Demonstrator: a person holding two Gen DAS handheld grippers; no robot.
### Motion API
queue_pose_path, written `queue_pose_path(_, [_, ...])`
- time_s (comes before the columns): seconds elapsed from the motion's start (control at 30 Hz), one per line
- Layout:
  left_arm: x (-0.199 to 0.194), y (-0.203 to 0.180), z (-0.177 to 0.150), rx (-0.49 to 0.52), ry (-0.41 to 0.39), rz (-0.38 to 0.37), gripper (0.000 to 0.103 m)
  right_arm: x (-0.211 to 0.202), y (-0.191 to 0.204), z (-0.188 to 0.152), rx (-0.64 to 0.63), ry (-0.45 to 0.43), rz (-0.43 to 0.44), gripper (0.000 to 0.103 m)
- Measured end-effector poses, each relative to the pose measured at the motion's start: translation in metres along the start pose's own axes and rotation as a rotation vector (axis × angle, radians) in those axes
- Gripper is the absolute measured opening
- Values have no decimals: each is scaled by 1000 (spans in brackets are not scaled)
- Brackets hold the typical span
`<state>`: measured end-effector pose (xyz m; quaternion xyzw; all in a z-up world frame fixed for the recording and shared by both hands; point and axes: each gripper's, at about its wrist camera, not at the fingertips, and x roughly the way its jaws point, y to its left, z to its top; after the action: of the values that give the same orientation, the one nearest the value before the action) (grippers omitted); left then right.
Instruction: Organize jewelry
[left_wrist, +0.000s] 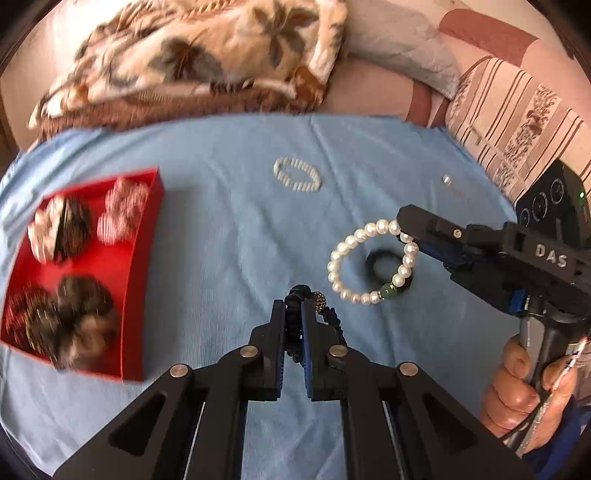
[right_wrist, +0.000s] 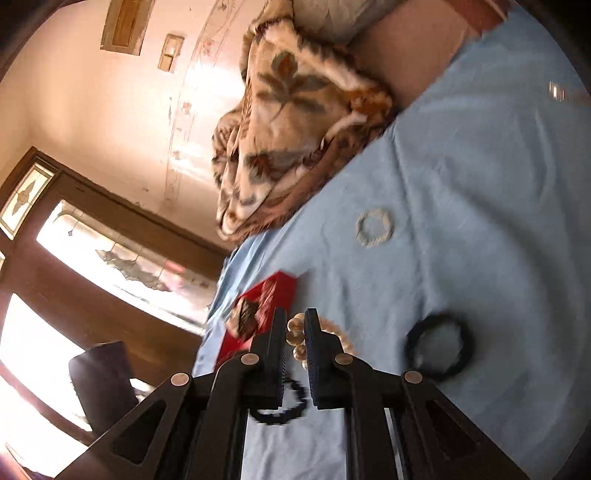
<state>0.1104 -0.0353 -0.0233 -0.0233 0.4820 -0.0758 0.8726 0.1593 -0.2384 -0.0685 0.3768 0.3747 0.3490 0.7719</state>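
Left tool (left_wrist: 293, 314): nearest the left wrist camera, its fingers are closing almost fully on a dark navy beaded bracelet with one sparkly round bead (left_wrist: 320, 308), which is hanging above the light blue bed sheet (left_wrist: 229, 229).
Right tool (left_wrist: 404, 230): its fingers are pinching a white pearl bracelet with a green bead (left_wrist: 369, 262) by its upper right arc; the loop is dangling toward the sheet.
Key relation: the red open box (left_wrist: 146, 229) is lying to the left of both tools, nearer the left one; its right wall is the edge to clear.
Box room: fabric scrunchies (left_wrist: 74, 314) are filling most of it, so bare red floor is showing mainly at the middle.
Still on the sheet: a black elastic hair band (left_wrist: 384, 260) under the pearl loop, a white ribbed bracelet (left_wrist: 297, 174) farther out, and a small clear-stoned piece (left_wrist: 447, 180) to the far right.
Open room: bare sheet is lying between the tools and the box.
Bed clutter: a floral brown blanket (left_wrist: 192, 59) is piled beyond the sheet's far edge.
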Motion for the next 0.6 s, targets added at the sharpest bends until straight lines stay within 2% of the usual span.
queue_pose_path(0.07, [9, 8, -13, -17, 32, 7, 8, 15, 0, -12, -30, 55, -79, 11])
queue_pose_path(0.1, [15, 11, -19, -21, 47, 16, 8, 24, 1, -17, -62, 85, -151, 11])
queue_pose_path(0.2, [24, 19, -30, -12, 72, 50, 8, 40, 2, -25, -153, 120, -313, 14])
queue_pose_path(0.27, [29, 24, -34, -10, 80, 58, 8, 44, -1, -25, -164, 134, -330, 14])
queue_pose_path(0.33, [31, 28, -35, -13, 86, 57, 8, 47, 0, -26, -176, 136, -349, 23])
queue_pose_path(0.4, [34, 31, -37, -17, 93, 54, 8, 51, 1, -29, -200, 147, -382, 37])
queue_pose_path(0.6, [36, 26, -39, 10, 77, 63, 8, 56, 6, -42, -320, 170, -481, 38])
